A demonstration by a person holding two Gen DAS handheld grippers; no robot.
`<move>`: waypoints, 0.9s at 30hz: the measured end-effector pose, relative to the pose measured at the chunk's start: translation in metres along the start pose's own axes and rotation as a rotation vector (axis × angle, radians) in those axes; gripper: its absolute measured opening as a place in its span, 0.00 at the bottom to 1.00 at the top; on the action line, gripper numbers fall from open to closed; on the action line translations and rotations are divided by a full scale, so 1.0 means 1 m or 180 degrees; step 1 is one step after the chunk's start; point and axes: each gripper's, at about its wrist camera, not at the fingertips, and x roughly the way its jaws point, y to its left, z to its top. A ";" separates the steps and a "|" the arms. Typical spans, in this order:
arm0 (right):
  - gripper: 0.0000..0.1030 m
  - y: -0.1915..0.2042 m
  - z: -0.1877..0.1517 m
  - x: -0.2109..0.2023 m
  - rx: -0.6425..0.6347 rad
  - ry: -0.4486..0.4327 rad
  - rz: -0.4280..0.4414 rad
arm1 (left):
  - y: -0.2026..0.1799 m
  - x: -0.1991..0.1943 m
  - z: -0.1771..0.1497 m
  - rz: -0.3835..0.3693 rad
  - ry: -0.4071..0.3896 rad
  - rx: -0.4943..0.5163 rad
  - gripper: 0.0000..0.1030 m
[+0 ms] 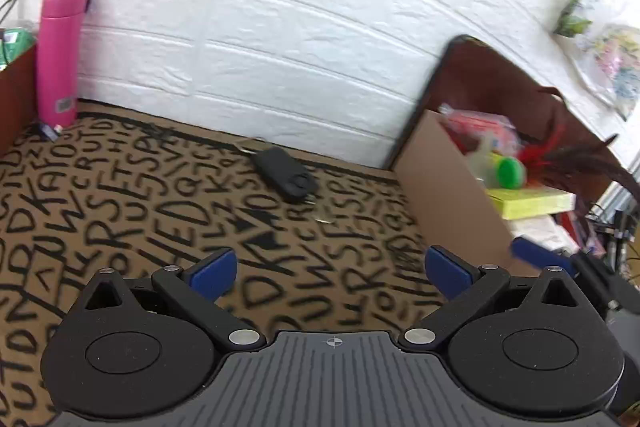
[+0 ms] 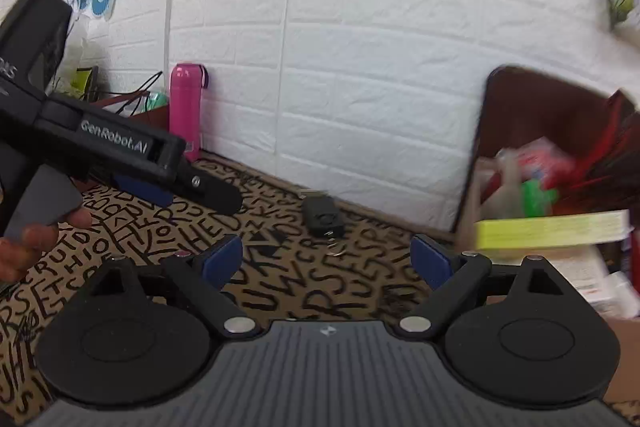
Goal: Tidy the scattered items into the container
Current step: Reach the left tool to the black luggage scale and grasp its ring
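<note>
A black key fob (image 1: 285,174) with a key ring lies on the letter-print tablecloth near the white wall; it also shows in the right wrist view (image 2: 322,216). A cardboard box (image 1: 444,187) at the right holds a yellow pad (image 1: 534,202), a green-capped bottle (image 1: 510,171) and red items. My left gripper (image 1: 330,273) is open and empty, short of the fob. My right gripper (image 2: 327,261) is open and empty, also short of the fob. The left gripper's body (image 2: 116,151) shows at the left in the right wrist view.
A pink flask (image 1: 60,51) stands against the wall at the far left, beside a brown box (image 1: 16,91). A brown bag (image 1: 516,83) rises behind the cardboard box. Cables and clutter lie at the far right.
</note>
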 end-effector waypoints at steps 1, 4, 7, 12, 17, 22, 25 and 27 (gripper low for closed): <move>0.88 0.006 -0.002 0.012 -0.0019 0.0042 -0.0006 | 0.006 0.004 0.002 0.0012 0.0005 -0.0016 1.00; 0.85 0.020 -0.009 0.047 0.0000 0.0185 -0.0036 | 0.021 0.025 0.005 0.0035 0.0059 -0.0059 1.00; 0.80 0.022 -0.016 0.079 0.0095 0.0303 -0.0076 | 0.033 0.053 0.009 0.0039 0.0158 -0.0053 0.97; 0.72 0.013 -0.020 0.128 0.0244 0.0470 -0.0135 | 0.057 0.105 0.022 -0.0038 0.0273 -0.0300 0.93; 0.65 -0.001 -0.016 0.171 0.0290 0.0539 -0.0202 | 0.072 0.154 0.054 0.0031 0.0230 -0.0464 0.93; 0.65 -0.012 -0.006 0.201 0.0378 0.0540 -0.0111 | 0.083 0.196 0.080 -0.0008 0.0234 -0.0472 0.93; 0.65 -0.013 0.003 0.215 0.0366 0.0524 -0.0013 | 0.082 0.212 0.089 -0.0024 0.0233 -0.0375 0.92; 0.57 -0.010 0.004 0.226 0.0318 0.0637 0.0053 | 0.078 0.218 0.091 -0.0006 0.0231 -0.0260 0.87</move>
